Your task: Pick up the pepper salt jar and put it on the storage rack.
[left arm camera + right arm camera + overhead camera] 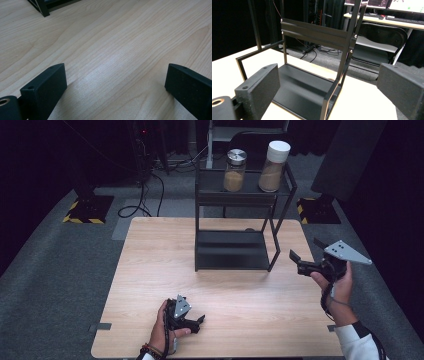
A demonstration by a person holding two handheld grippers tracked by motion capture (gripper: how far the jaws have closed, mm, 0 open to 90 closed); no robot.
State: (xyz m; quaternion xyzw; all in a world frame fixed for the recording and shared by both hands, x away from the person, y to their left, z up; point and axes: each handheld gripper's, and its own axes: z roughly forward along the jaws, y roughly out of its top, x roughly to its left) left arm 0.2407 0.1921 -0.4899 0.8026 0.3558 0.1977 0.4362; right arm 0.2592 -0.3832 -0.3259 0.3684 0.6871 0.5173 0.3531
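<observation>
A black two-tier metal rack (pixel 235 227) stands at the back middle of the wooden table (pixel 150 285). On its top shelf are two jars of brown powder, one with a silver lid (pixel 234 170) and a taller one with a white lid (pixel 273 166). My left gripper (pixel 199 321) rests low over the table near the front edge, open, with bare wood between its jaws (pixel 115 82). My right gripper (pixel 295 260) is held in the air to the right of the rack, open and empty, facing the rack's lower shelf (pixel 304 87).
Grey carpet surrounds the table. Cables (pixel 142 200) and stand bases with yellow-black tape (pixel 87 210) lie on the floor behind it. A chair and a desk (pixel 382 37) show behind the rack in the right gripper view.
</observation>
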